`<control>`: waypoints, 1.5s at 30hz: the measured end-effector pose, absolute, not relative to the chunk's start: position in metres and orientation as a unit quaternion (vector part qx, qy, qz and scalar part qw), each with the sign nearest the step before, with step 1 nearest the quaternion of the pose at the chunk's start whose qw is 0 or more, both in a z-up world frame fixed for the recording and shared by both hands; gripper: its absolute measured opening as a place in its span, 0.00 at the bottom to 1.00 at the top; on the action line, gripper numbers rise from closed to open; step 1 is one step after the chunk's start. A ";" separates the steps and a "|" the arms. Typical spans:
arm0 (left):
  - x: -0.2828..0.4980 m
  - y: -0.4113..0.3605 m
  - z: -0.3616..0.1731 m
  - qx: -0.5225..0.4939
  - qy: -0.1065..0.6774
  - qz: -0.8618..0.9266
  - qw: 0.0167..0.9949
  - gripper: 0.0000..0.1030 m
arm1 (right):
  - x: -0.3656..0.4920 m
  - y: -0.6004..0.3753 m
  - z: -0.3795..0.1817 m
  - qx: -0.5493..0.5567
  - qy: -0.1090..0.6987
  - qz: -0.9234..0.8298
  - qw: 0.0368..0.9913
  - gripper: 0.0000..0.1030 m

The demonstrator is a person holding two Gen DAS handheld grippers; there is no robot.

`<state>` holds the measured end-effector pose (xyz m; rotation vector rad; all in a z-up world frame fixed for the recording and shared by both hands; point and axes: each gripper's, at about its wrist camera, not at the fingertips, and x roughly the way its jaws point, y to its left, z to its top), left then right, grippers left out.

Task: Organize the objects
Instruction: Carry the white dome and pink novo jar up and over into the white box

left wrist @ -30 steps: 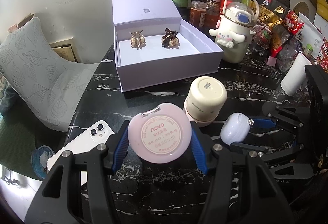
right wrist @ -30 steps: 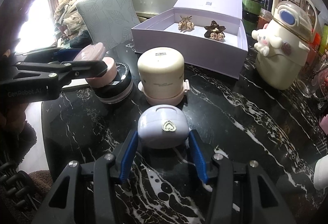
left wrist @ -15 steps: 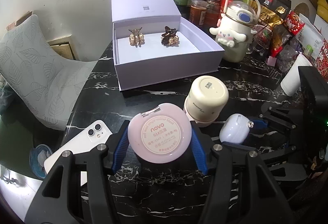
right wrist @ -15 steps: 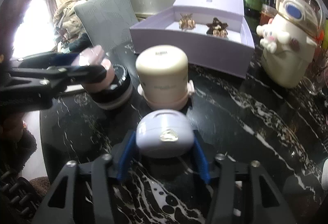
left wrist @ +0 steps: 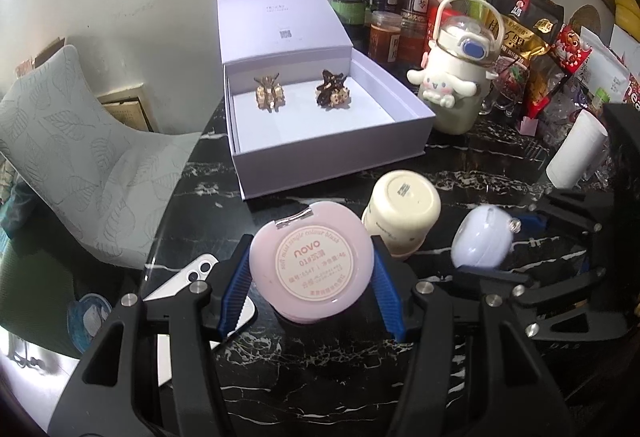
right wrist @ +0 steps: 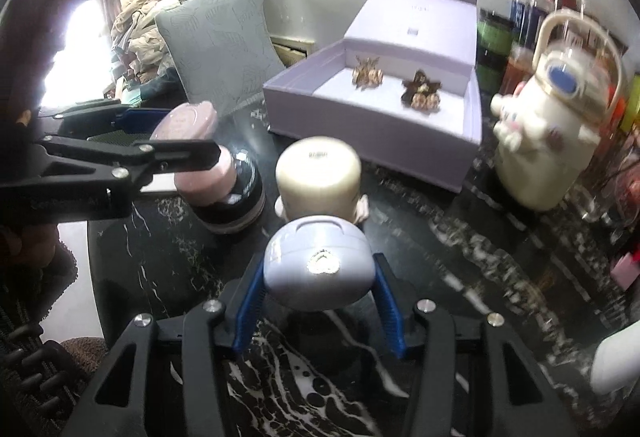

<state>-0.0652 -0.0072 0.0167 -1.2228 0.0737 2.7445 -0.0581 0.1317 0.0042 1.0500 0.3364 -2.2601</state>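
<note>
My left gripper is shut on a round pink blush compact, label side up, held above the black marble table. From the right wrist view the same compact hovers over a black-and-pink jar. A small lilac case with a heart charm sits between the pads of my right gripper, which is shut on it and lifted just off the table. The cream jar stands between both grippers. Behind it lies the open lilac box with two hair clips inside.
A white character bottle stands right of the box, with spice jars and snack bags behind. A white phone lies at the table's left edge, a grey chair beyond it. A white roll lies at right.
My right gripper has risen a little with the lilac case, tilting its view toward the box. The left gripper and the pink compact have stayed nearly still.
</note>
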 end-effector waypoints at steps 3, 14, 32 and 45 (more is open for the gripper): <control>-0.067 -0.007 0.024 -0.402 0.029 0.913 0.064 0.53 | -0.059 0.133 0.017 0.385 0.132 -0.859 0.310 0.51; -0.088 -0.004 0.044 -0.394 0.041 0.916 0.063 0.53 | -0.073 0.133 0.050 0.357 0.145 -0.869 0.310 0.51; -0.144 -0.009 0.049 -0.401 0.046 0.913 0.054 0.53 | -0.134 0.121 0.067 0.339 0.148 -0.872 0.321 0.51; -0.187 -0.014 0.041 -0.413 0.054 0.908 0.041 0.53 | -0.180 0.113 0.061 0.343 0.138 -0.873 0.319 0.51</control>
